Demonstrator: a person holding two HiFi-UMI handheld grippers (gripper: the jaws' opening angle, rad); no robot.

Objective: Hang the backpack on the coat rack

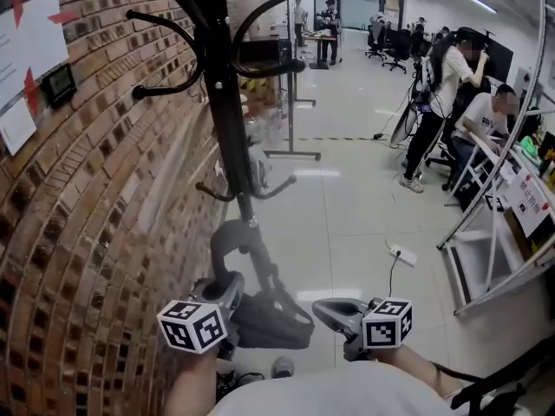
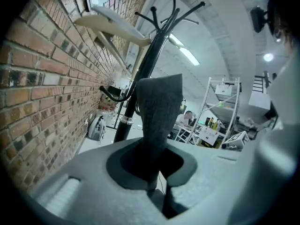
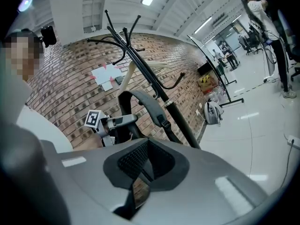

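The black coat rack (image 1: pixel 227 120) stands close ahead beside the brick wall, its curved hooks high up; it also shows in the left gripper view (image 2: pixel 145 74) and the right gripper view (image 3: pixel 154 86). The dark grey backpack (image 1: pixel 269 319) hangs low in front of the pole, its strap loop (image 1: pixel 232 229) arching upward. My left gripper (image 1: pixel 227 289) is shut on a grey strap (image 2: pixel 159 111) that rises from between its jaws (image 2: pixel 152 172). My right gripper (image 1: pixel 334 312) is just right of the backpack, its pads closed together with nothing between them (image 3: pixel 143 165). The left gripper (image 3: pixel 117 121) shows under the strap loop (image 3: pixel 145 102).
A brick wall (image 1: pixel 87 189) runs along the left. Another backpack (image 3: pixel 213 112) lies on the floor by the wall. A power strip (image 1: pixel 401 255) lies on the floor. People (image 1: pixel 451 102) are at desks on the right, behind a white frame (image 1: pixel 494 232).
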